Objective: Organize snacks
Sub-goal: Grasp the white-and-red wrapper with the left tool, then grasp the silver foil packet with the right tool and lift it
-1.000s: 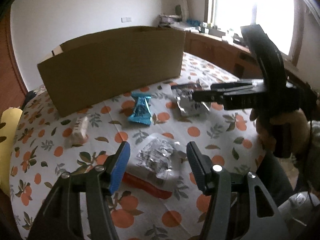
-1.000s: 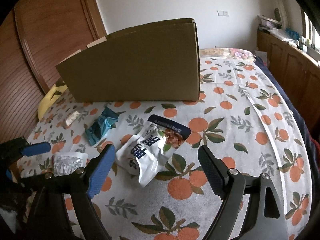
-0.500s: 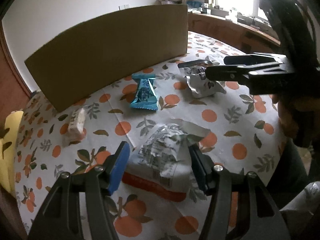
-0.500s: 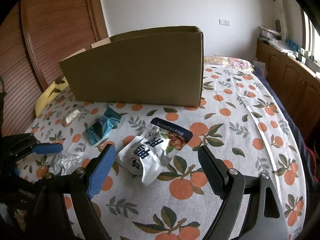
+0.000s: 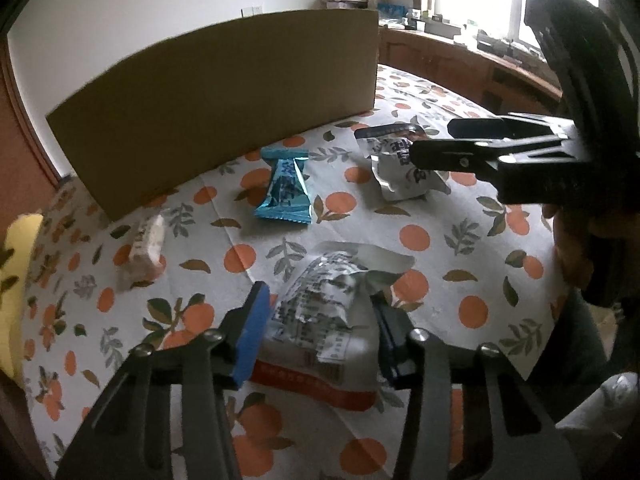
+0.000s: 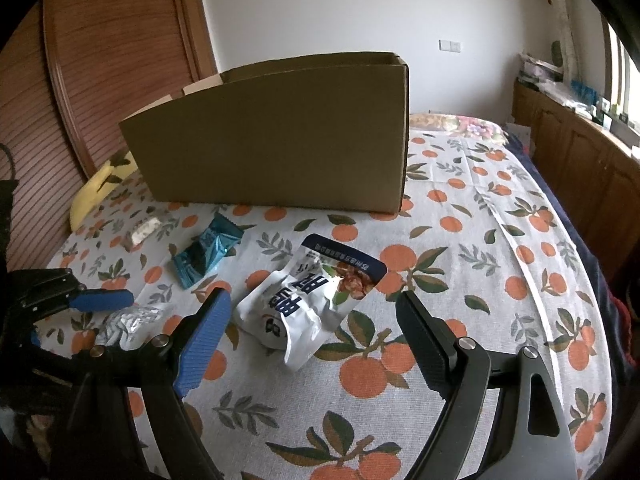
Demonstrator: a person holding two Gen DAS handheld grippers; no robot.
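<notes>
Left gripper (image 5: 318, 330) jaws are closing around the crinkled clear-and-white snack packet with an orange bottom strip (image 5: 320, 316), which a second ago lay ahead of wider-spread fingers; now the packet sits between the blue pads at 6 o'clock in the left wrist view, pads at its sides but a firm clamp is not clear, so this reads as a grasp in progress, first step toward lifting it into the box. Going left to right on the orange-print tablecloth (image 5: 472, 268): small white wrapped bar (image 5: 149, 245) at 9 o'clock, teal foil candy pack (image 5: 286, 190) at 12, white pouch with dark blue top band (image 5: 400, 164) at 1 o'clock. Right gripper (image 6: 316, 340) is released, jaws wide and unchanged, hovering with that white pouch just ahead between the fingers, not touching. Large brown cardboard box (image 6: 280, 136) stands behind all snacks, likely the destination; its tall near wall is the obstacle, packets must go up and over. Yellow cushion (image 6: 98, 190) beside the box's left end, clear of the work.
</notes>
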